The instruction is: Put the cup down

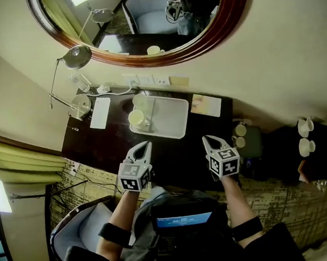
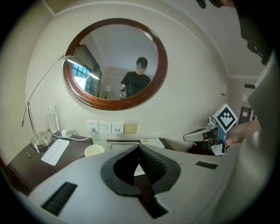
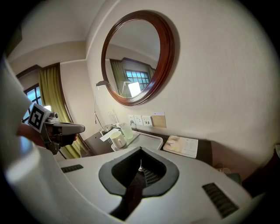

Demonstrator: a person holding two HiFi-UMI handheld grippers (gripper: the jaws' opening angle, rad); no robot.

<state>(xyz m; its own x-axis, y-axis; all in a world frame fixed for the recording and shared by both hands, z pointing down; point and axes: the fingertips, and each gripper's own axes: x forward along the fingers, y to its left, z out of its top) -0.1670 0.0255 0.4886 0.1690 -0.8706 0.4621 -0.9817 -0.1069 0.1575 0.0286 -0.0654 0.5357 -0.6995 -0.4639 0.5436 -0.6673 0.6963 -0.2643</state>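
Note:
A pale cup stands upright at the left end of a white tray on the dark desk, beside a clear glass. Both grippers hover over the desk's near edge, short of the tray. My left gripper is shut with nothing in it, and the cup shows ahead of its tips, to the left. My right gripper is also shut and empty. In the right gripper view, the cup and tray lie beyond the closed tips.
A desk lamp, a white card and a booklet share the desk under a round mirror. More cups stand on a low unit at the right. A chair sits at lower left.

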